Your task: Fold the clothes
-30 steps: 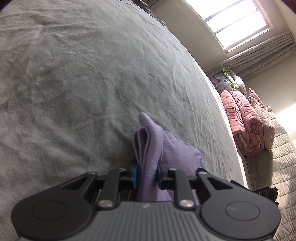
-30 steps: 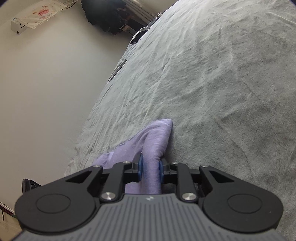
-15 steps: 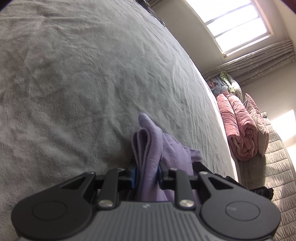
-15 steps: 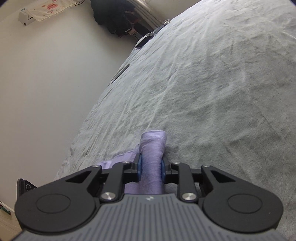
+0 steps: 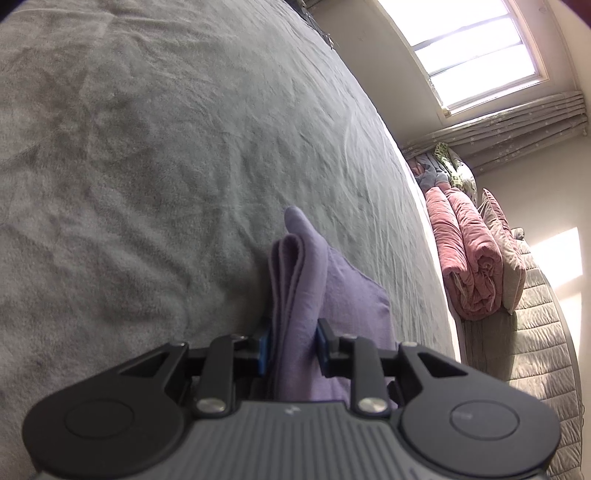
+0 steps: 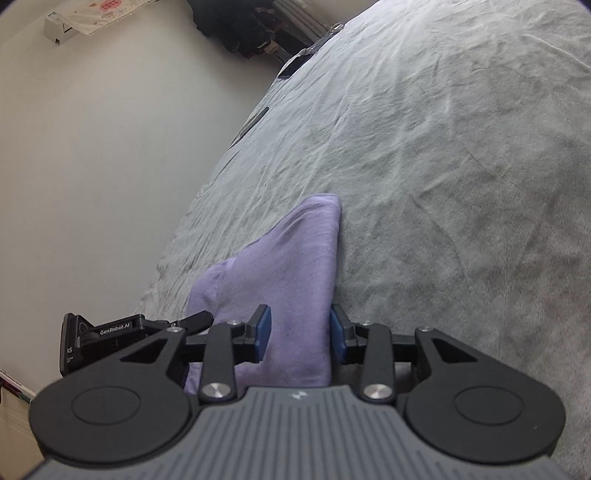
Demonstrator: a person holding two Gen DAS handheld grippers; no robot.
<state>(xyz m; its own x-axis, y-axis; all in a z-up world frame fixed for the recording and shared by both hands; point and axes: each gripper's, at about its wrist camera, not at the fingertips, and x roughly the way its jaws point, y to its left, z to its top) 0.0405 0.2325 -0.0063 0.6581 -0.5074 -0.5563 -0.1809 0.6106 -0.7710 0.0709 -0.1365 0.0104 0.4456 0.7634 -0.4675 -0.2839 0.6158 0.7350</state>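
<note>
A purple cloth (image 5: 303, 266) lies folded on the grey bed cover (image 5: 147, 147). My left gripper (image 5: 293, 339) has its blue pads against a standing fold of several layers at the cloth's near end, and its jaws are opening slightly. In the right wrist view the same purple cloth (image 6: 288, 258) lies flat, its corner pointing away. My right gripper (image 6: 300, 328) straddles the cloth's near end with its jaws opening, and its blue pads stand clear of the fabric. The left gripper (image 6: 110, 339) shows at the cloth's left side.
Rolled pink quilts (image 5: 469, 258) and pillows (image 5: 502, 251) lie on a quilted mattress beyond the bed's right edge, under a bright window (image 5: 476, 51). A white wall (image 6: 110, 147) runs along the bed's left edge. A dark flat object (image 6: 251, 123) and dark clutter (image 6: 229, 22) lie there.
My right gripper's jaws have spread and let go of the purple cloth, which now lies flatter and wider on the bed. The left gripper's pads still hold its fold.
</note>
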